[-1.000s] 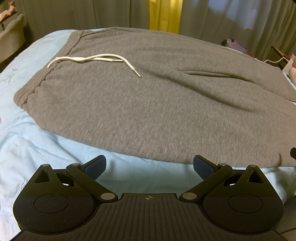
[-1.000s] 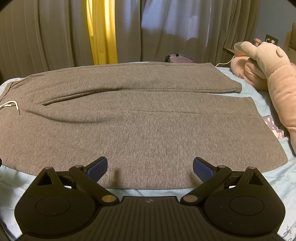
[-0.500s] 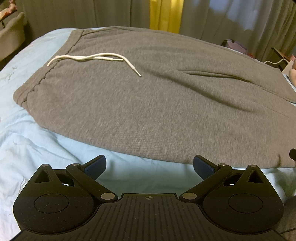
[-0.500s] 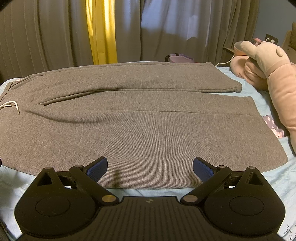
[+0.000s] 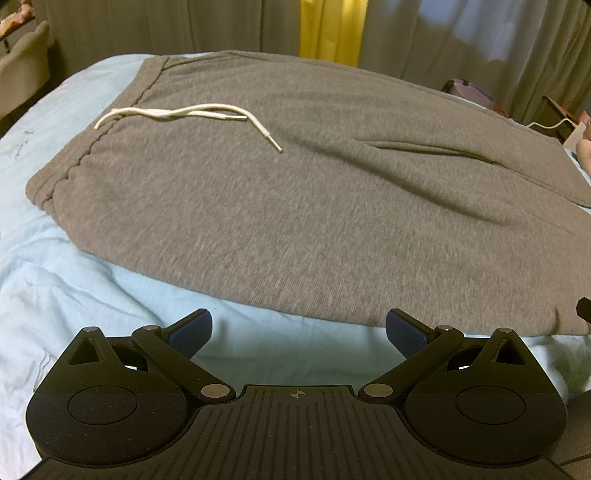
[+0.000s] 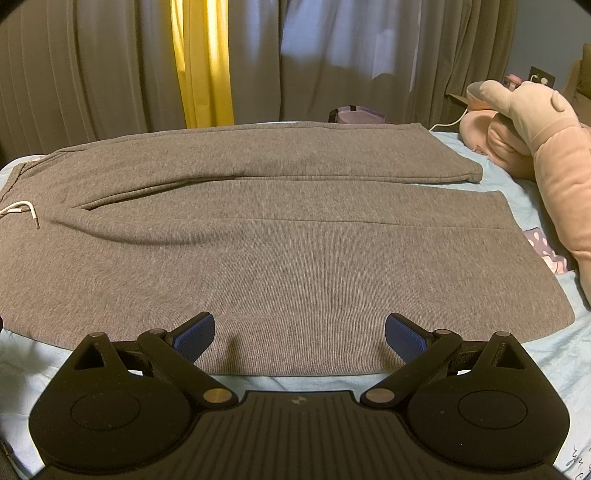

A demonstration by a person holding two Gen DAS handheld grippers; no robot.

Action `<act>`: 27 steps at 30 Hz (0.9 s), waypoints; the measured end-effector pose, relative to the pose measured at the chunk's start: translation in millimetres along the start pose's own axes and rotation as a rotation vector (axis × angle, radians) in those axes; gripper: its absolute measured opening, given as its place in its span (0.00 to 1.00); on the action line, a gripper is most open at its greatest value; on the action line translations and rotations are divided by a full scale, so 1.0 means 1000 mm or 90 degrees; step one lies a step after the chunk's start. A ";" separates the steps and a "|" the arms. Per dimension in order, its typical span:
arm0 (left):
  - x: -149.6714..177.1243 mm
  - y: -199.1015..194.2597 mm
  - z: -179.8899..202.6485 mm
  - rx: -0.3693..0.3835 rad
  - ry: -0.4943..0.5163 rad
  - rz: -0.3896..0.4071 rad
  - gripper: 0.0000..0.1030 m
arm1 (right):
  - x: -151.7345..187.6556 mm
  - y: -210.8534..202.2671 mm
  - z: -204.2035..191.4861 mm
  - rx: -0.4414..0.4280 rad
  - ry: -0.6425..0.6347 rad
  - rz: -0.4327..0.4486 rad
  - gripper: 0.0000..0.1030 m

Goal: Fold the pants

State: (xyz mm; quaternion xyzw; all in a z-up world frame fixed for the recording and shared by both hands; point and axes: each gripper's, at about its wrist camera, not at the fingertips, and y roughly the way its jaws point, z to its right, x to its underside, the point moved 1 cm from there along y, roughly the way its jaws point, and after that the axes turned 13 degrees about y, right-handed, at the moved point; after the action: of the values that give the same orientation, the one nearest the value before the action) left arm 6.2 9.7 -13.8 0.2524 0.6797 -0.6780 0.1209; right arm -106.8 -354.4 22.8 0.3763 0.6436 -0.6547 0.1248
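Gray pants (image 5: 314, 206) spread flat across the bed (image 5: 74, 280), waistband and white drawstring (image 5: 177, 112) at the left end, cuffs toward the pink plush toy (image 6: 535, 147). Left gripper (image 5: 298, 334) just short of the pants' near edge, jaws wide apart; right gripper (image 6: 300, 334) over that edge, jaws likewise apart, nothing held. Risk of pinching only the top layer, or the bedsheet with it, giving a skewed fold; drawstring likely to trail out.

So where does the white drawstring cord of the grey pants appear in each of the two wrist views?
Left wrist view: the white drawstring cord lies upper left of centre, on the waistband end of the grey fleece pants.
Right wrist view: the cord is at the far left edge, only partly in frame.
Shared landmark: the yellow curtain strip behind the bed.
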 end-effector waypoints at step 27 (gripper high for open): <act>0.000 0.000 -0.003 0.011 -0.015 -0.001 1.00 | -0.001 0.003 0.002 -0.004 0.008 -0.012 0.96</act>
State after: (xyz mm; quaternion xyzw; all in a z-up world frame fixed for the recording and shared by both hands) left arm 7.3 12.9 -13.6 0.2450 0.6724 -0.6870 0.1260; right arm -104.6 -357.1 21.0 0.3738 0.6500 -0.6514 0.1159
